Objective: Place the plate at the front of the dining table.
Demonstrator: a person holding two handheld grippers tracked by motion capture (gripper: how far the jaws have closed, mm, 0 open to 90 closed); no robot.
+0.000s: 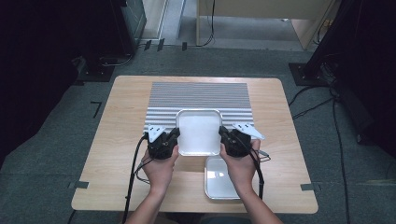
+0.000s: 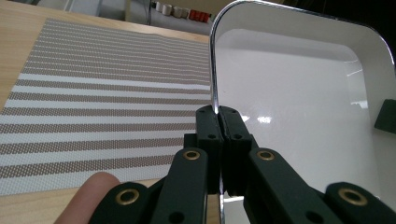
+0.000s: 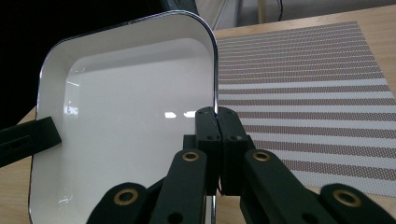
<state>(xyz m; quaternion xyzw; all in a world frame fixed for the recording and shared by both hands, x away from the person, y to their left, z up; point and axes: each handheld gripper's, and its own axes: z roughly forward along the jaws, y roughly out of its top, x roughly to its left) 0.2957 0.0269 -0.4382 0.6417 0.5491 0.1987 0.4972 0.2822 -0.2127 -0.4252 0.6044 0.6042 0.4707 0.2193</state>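
We hold the large white tray [image 1: 198, 132] over the striped mat [image 1: 201, 95] at the tabletop's [image 1: 126, 121] centre, left tool [image 1: 164, 140] clamped at 9 o'clock, right tool [image 1: 232, 138] at 3, and should keep both hands level while moving it.

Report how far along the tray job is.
Done: both grips are made. The left gripper and right gripper are each shut on an opposite rim of the large white tray. In hand: the tray is held over the near edge of the striped mat. Left: setting it down, probably on the mat. The smaller tray sits untouched.
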